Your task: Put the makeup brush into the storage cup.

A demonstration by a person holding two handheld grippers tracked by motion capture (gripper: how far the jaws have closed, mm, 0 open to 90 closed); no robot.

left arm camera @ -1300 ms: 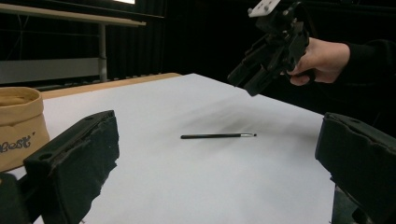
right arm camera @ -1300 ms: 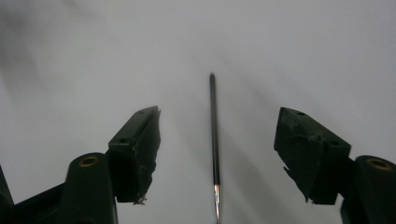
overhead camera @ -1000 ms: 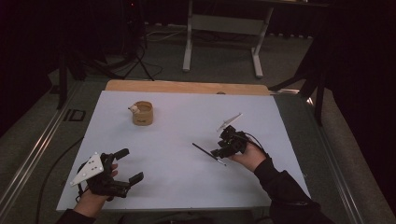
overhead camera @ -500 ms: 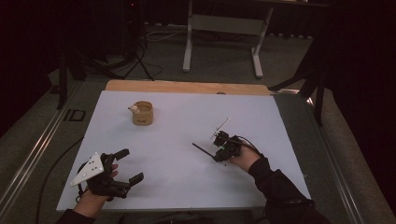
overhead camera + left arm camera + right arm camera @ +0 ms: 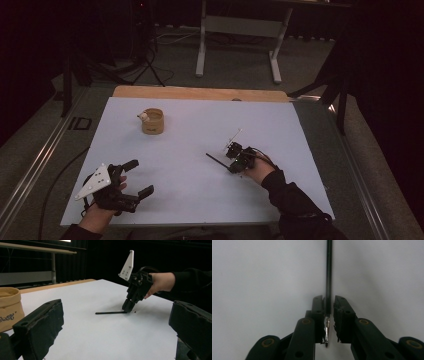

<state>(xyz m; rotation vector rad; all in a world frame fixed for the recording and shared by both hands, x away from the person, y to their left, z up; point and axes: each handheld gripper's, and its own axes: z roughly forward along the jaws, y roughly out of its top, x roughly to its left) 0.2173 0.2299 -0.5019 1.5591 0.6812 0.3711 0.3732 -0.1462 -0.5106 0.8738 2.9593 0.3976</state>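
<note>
Looking down, we see a white tabletop [image 5: 200, 135] in a dark room. At four o'clock our right gripper [image 5: 235, 162] has its jaws just closing around a thin black pen [image 5: 216, 160], narrow gap remaining. Left gripper [image 5: 132, 177] jaws spread at seven o'clock.

a tan fabric cup [image 5: 152, 121] stands upright on the white table [image 5: 190, 120] (far left part)

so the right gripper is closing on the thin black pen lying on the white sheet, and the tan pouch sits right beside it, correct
Not quite. The right gripper has just been closing around the thin black pen on the white sheet, but the tan pouch stands well apart, toward the far left, as the high view shows.
</note>
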